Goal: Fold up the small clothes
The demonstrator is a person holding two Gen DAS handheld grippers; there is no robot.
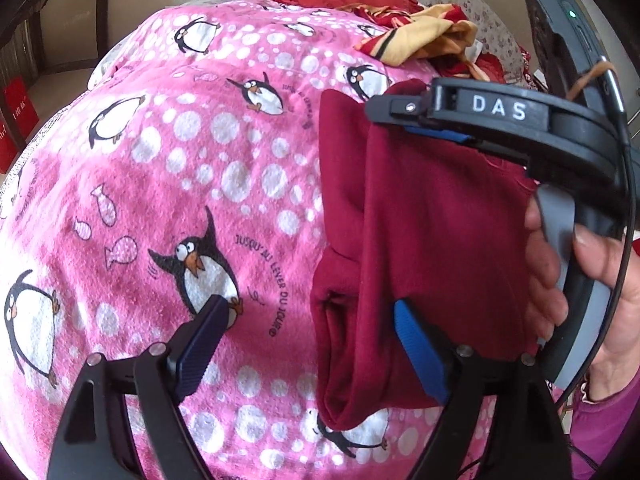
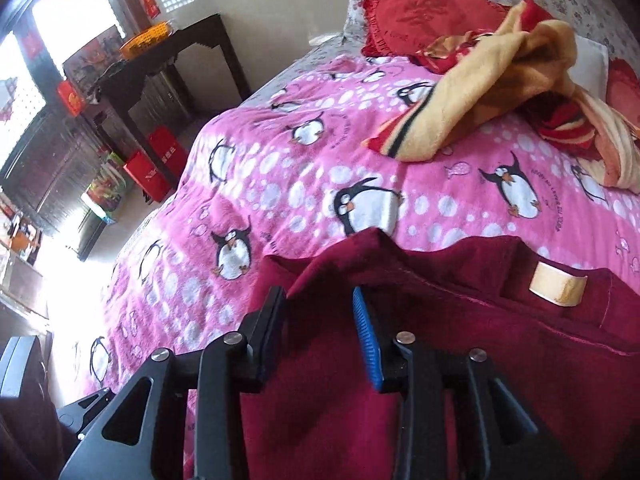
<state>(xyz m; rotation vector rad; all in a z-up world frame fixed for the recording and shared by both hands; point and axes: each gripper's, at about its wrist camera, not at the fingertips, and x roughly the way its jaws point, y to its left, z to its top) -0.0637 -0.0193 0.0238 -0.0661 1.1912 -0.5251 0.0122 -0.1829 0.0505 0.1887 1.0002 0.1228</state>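
Observation:
A dark red garment point(image 1: 432, 232) hangs folded above the pink penguin blanket point(image 1: 180, 184). My left gripper point(image 1: 312, 344) is open; its right finger point(image 1: 420, 352) touches the garment's lower part and its left finger stands clear over the blanket. My right gripper point(image 1: 448, 128) grips the garment's top edge in the left wrist view. In the right wrist view the garment point(image 2: 480, 340) drapes between the fingers of my right gripper point(image 2: 320, 340), with a beige label point(image 2: 558, 284) showing.
A crumpled yellow and red cloth point(image 2: 500, 80) and a red heart cushion point(image 2: 420, 20) lie at the head of the bed. A dark table point(image 2: 168, 64) and red bags point(image 2: 156, 164) stand beside the bed.

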